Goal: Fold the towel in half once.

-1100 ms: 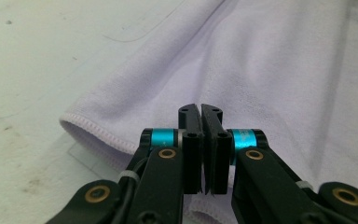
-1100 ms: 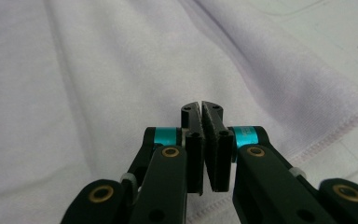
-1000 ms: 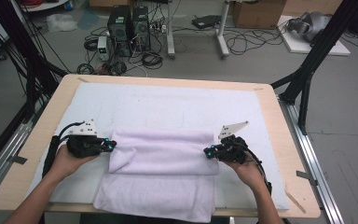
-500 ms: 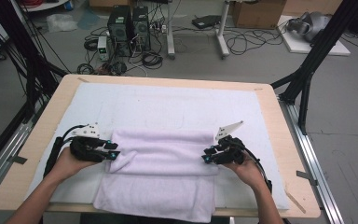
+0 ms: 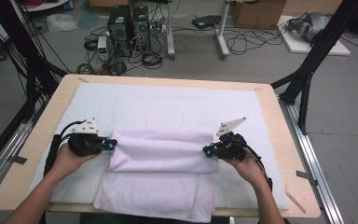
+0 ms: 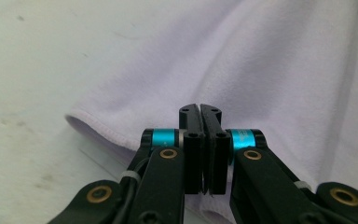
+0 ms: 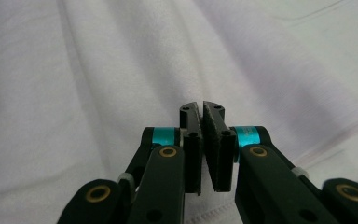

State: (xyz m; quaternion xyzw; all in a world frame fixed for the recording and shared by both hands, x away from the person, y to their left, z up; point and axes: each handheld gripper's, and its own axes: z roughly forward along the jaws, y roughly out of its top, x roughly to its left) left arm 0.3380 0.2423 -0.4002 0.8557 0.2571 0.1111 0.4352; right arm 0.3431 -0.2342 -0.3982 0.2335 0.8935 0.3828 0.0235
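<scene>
pale lilac terry cloth towel lies on a white padded mat that covers the light wooden table, towards the person's side, with its near hem hanging just over the table's front edge. its far part is doubled back into a thick folded band, and that band's long axis runs straight across from left to right. the left tool sits at the band's left end and the right tool at its right end, each pointing inward along that axis towards the other, so the towel lies straight ahead of both and spans the whole stretch between them. each hand is nearest its own end, and neither is better placed than the other. both tools have just been closing and now stand shut. in the left gripper view the black jaws meet flat with the towel's rounded fold edge just below and beyond them, and no cloth can be made out between the pads. in the right gripper view the jaws meet at the tips with a thin dark wedge lower down, the towel and a stitched hem beneath, and again no cloth is seen pinched. judging from this, the next fold would turn on both ends of the band moving together, square to that long axis, so the layers stay even.
</scene>
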